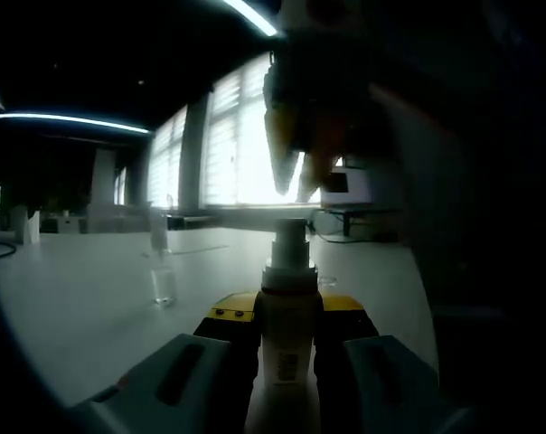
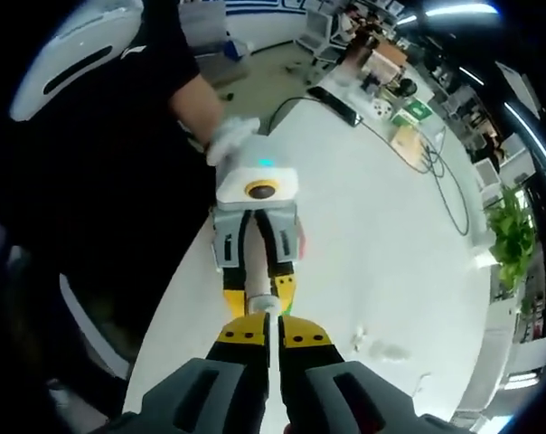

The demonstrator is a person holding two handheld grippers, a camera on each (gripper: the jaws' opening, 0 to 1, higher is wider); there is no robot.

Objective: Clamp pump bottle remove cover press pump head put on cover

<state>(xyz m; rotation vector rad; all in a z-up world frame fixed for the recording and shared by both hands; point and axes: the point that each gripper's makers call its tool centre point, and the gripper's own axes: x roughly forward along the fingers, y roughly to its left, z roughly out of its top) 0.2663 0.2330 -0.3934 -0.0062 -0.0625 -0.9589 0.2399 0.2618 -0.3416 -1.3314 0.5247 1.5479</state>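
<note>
Between the left gripper's [image 1: 287, 362] closed jaws stands the bottle [image 1: 287, 339], cap [image 1: 164, 282] at 9 o'clock. Right gripper [image 2: 271, 348], jaws nearly shut, presses the pump head [image 2: 263, 304]; open table [image 2: 390, 226] at 2 o'clock.

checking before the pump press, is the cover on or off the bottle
Off. In the left gripper view the pump head stands bare atop the bottle, which the left gripper clamps; a clear cover stands on the table.
</note>
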